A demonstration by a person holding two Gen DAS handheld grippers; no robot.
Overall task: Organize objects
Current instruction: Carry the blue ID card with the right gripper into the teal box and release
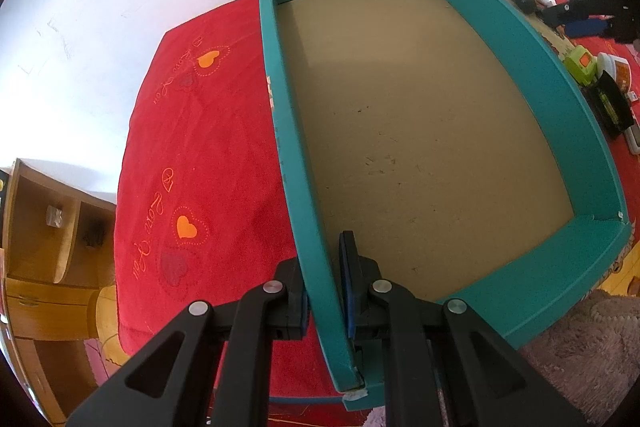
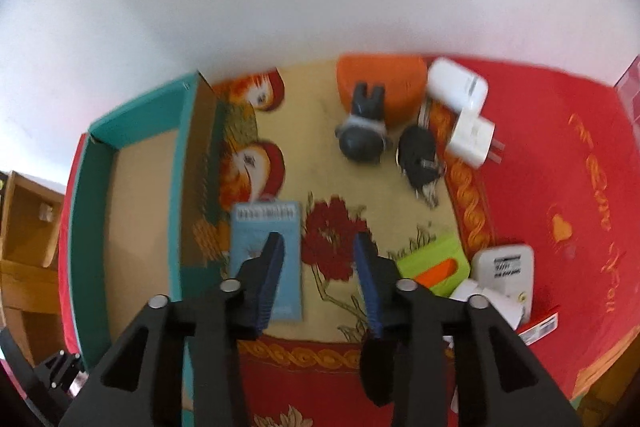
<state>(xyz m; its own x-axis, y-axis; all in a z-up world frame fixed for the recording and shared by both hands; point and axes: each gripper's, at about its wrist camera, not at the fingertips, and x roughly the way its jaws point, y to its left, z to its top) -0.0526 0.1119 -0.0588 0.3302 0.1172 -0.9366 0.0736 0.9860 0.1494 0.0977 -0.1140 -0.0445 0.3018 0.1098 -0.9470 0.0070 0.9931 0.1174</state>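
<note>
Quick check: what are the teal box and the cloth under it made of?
Box: looks like cardboard, with matte teal walls, a raw brown floor and frayed corners. Cloth: seems a soft red fabric, napped like towelling, with stitched hearts.

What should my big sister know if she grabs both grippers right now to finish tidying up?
Left gripper: shut on the near wall of the teal box, steadying it.
Right gripper: open, holding nothing, above the cloth just right of the blue notepad.
Things: the box is empty. The notepad, green case, black keys, white chargers and orange pouch lie outside it, on the cloth to its right.
Done: nothing boxed.
Left: put every item in the box.
</note>
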